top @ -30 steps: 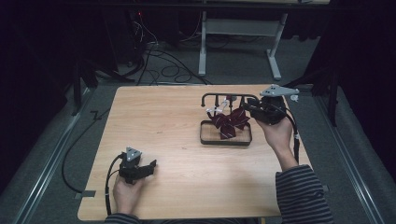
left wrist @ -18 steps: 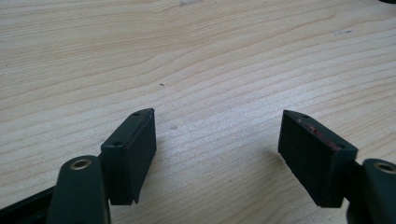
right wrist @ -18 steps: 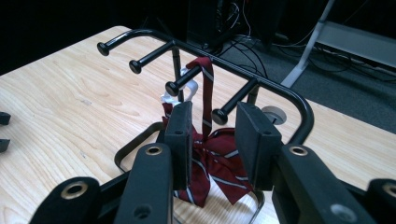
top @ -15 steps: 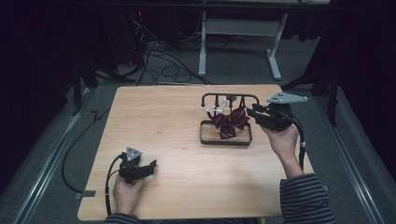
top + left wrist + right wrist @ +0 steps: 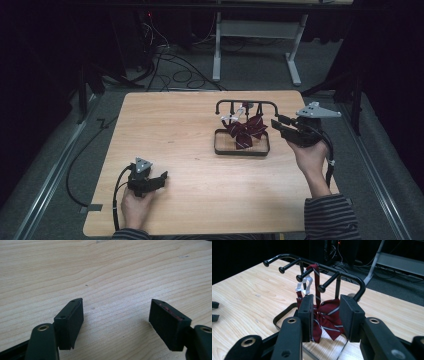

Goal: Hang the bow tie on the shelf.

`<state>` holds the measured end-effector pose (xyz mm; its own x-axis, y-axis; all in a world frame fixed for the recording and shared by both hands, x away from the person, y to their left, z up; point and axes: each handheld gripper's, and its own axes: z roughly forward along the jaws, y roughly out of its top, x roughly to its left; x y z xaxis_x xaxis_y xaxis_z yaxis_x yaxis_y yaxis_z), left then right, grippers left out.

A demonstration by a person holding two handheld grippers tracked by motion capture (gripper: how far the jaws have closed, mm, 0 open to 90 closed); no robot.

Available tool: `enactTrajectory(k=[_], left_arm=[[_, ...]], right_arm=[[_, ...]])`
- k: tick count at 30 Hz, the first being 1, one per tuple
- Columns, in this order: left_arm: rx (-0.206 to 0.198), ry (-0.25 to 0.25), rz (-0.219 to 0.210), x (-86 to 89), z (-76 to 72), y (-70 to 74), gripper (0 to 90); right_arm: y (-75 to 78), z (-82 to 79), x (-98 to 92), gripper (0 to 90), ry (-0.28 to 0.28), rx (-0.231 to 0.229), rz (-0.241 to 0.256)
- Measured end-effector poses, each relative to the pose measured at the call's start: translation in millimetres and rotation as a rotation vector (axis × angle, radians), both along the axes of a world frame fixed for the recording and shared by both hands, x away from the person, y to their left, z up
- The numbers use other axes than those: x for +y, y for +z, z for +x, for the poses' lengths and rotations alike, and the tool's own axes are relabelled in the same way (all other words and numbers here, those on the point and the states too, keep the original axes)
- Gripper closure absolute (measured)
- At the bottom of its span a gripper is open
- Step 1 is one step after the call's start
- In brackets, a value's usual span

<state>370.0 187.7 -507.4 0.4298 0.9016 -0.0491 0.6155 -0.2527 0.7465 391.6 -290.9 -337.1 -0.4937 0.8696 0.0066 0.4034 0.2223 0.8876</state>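
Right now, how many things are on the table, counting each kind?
Black peg rack with tray base: 1
Dark red striped bow tie hanging from the rack: 1
White clip on the bow tie's strap: 1
Hand-held grippers: 2, the left hand-held gripper and the right hand-held gripper
Total: 5

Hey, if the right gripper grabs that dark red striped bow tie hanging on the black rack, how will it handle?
The bow tie is probably floppy: its fabric folds droop from the strap looped over a peg. It looks light, so the right gripper, open beside it, should lift it easily. The rack might tip or drag if the strap or white clip snags.
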Motion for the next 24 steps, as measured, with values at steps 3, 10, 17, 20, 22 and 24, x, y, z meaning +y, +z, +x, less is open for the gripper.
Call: enactTrajectory(k=[3, 10, 17, 20, 22, 24], left_arm=[[0.000, 0.000, 0.000, 0.0, 0.0, 0.0, 28.4], [-0.002, 0.001, 0.001, -0.3, -0.1, -0.1, 28.4], [-0.002, 0.001, 0.003, -0.3, 0.0, -0.1, 28.4], [-0.003, 0.001, 0.002, -0.4, 0.0, -0.2, 28.4], [-0.003, 0.001, 0.002, -0.4, 0.0, -0.2, 28.4], [-0.003, 0.001, 0.003, -0.5, -0.1, -0.2, 28.4]], right_arm=[[-0.9, -4.3, -3.6, 65.8, -0.003, -0.001, -0.003], [-5.6, -12.8, -11.3, 64.7, -0.021, -0.006, 0.005], [-17.5, -17.4, -15.6, 64.3, -0.034, 0.017, 0.021], [-20.7, -19.1, -17.0, 64.1, -0.032, 0.018, 0.024], [-23.8, -21.4, -18.3, 64.0, -0.034, 0.021, 0.032], [-26.8, -23.5, -19.1, 64.0, -0.039, 0.025, 0.034]])
